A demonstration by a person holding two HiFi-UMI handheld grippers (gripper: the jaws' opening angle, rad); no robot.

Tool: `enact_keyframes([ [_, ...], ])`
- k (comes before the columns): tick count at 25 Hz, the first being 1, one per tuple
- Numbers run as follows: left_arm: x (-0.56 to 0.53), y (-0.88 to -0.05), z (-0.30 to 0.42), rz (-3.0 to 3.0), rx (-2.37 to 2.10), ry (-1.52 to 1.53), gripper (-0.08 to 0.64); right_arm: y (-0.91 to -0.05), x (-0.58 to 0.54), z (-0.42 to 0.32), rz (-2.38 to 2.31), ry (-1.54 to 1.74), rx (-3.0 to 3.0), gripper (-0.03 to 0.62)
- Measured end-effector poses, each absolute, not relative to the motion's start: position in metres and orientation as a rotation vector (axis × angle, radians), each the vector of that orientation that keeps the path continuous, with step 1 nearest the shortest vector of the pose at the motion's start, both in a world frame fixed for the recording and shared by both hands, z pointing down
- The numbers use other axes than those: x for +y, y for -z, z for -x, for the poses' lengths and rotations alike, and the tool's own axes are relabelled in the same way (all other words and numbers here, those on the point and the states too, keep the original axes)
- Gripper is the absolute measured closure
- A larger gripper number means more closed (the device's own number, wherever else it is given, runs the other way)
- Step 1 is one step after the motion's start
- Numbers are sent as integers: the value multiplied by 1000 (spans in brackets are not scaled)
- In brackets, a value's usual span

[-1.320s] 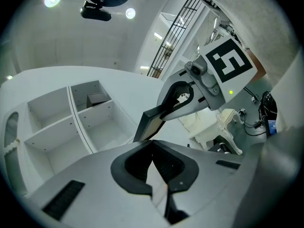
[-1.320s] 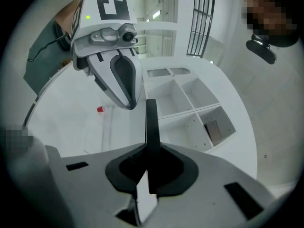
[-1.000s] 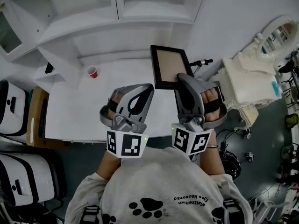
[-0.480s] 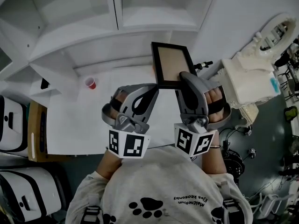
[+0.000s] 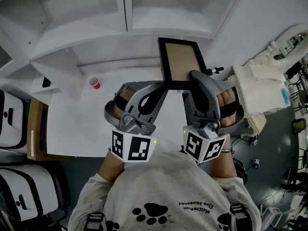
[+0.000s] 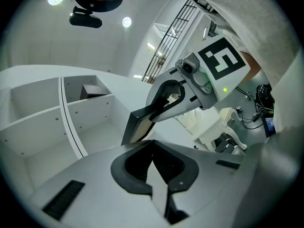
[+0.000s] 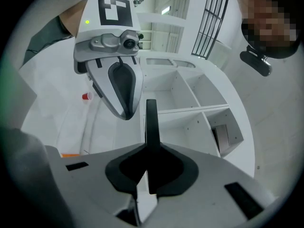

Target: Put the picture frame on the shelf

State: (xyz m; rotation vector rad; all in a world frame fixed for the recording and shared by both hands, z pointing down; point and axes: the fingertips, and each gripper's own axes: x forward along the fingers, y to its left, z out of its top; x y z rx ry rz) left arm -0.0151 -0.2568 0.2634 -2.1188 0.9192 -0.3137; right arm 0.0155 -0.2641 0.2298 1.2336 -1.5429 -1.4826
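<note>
**CHANGE, last sec.:** Black-bordered rectangular picture frame w/ tan card-look panel [image 5: 182, 60] is now further up & fwd. Its far edge overlaps the lower ledge of the white laminate shelf unit w/ open cubbies [image 5: 125, 13] in head view; a sec. ago it sat over the table. Both grippers have travelled w/ it. Est. meaning: carry phase is well on. The frame is airborne and near the shelf but not yet set down; placing + release still to do.

**ITEMS, lgst first:**
1. Shelf unit: flat matt white boards, square-edged, vertical dividers, small fixing dots on walls. One cubby holds a dark box-like thing [image 7: 222, 136], not identifiable.
2. White flat-topped table [image 5: 72, 124]: smooth, plain, rect.; runs up to the shelf unit's foot.
3. Picture frame: thin, rigid, straight matt black moulding, dull tan panel. Seen edge-on in right gripper view [image 7: 151, 122] and tilted in left gripper view [image 6: 137, 127]. Touches neither table nor shelf as far as seen.
4. Grey moulded-plastic right gripper w/ black pads [image 5: 193, 77]: curved shell, marker cube at rear. Jaws nearly together, clamped on the frame's near edge.
5. Grey moulded-plastic left gripper, same pattern [image 5: 162, 86]: jaws together, tips meeting, nothing btwn them. Sits just beside the frame's near-left corner; contact unclear.
6. Small red plastic cup [image 5: 95, 82]: tapered, upright on table, well apart from frame.
</note>
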Motion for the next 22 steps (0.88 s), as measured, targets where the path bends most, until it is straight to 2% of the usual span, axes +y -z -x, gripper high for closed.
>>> enact_keyframes([
  [22, -290, -230, 14, 2014, 988, 337, 540, -198, -311, -25, -1178, 1593, -1497, 529],
])
